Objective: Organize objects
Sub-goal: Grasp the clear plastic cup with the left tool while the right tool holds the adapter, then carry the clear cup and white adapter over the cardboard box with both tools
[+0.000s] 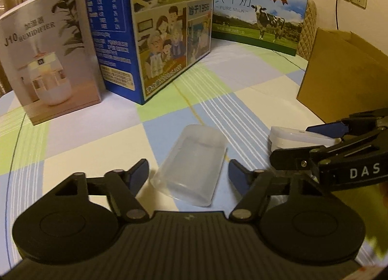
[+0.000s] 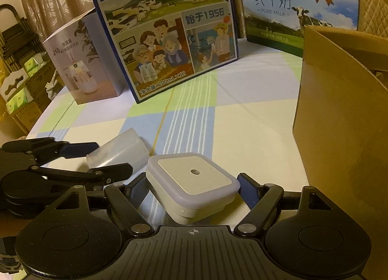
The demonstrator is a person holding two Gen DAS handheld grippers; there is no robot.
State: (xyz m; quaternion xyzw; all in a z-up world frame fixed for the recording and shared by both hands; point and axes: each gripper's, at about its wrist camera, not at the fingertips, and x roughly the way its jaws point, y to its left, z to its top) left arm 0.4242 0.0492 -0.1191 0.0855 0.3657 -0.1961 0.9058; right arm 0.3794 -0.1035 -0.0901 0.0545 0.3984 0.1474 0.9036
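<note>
A clear plastic cover lies on the checked tablecloth between the fingers of my left gripper. The jaws stand apart on either side of it with small gaps. It also shows in the right wrist view. A white square night light sits between the fingers of my right gripper, whose blue pads touch its sides. In the left wrist view the night light is held in the right gripper just right of the cover.
An open brown cardboard box stands at the right. A humidifier box, a blue milk carton and a pure milk carton stand along the back of the round table.
</note>
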